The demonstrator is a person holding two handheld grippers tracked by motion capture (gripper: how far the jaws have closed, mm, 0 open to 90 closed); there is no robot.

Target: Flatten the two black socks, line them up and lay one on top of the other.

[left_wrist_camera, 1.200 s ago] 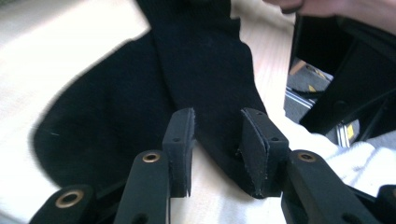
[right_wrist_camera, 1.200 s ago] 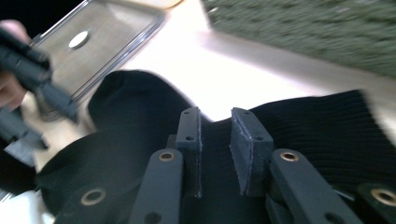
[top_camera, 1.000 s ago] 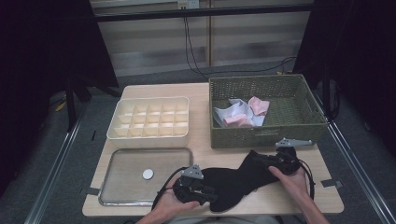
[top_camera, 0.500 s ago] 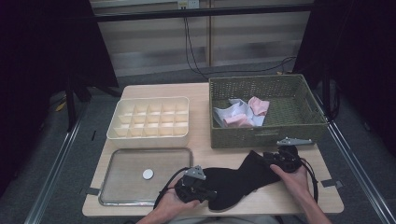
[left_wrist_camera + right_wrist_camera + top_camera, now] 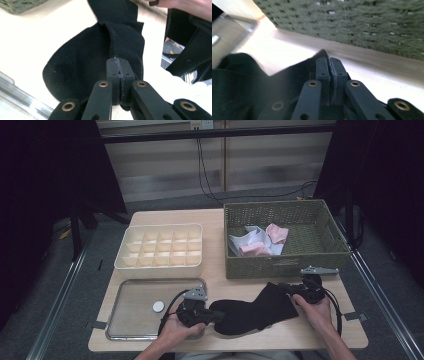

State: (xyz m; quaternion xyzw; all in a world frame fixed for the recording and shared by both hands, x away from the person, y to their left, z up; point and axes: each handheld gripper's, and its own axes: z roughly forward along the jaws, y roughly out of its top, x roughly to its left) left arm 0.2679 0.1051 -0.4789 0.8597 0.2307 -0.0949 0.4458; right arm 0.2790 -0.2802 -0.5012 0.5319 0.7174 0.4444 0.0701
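Both grippers, left (image 5: 212, 316) and right (image 5: 286, 289), clamp the black sock (image 5: 252, 312) we hold at the worktop's (image 5: 220, 270) 6 o'clock edge; we judge folding unfinished, the divided organizer (image 5: 161, 246) empty.

From above the near edge we look forward and down over the whole desk (image 5: 215, 220). Each tool camera sits very close, low over the desk, sharing the black sock (image 5: 255, 312) at 6 o'clock; the right one faces the basket (image 5: 352, 22).
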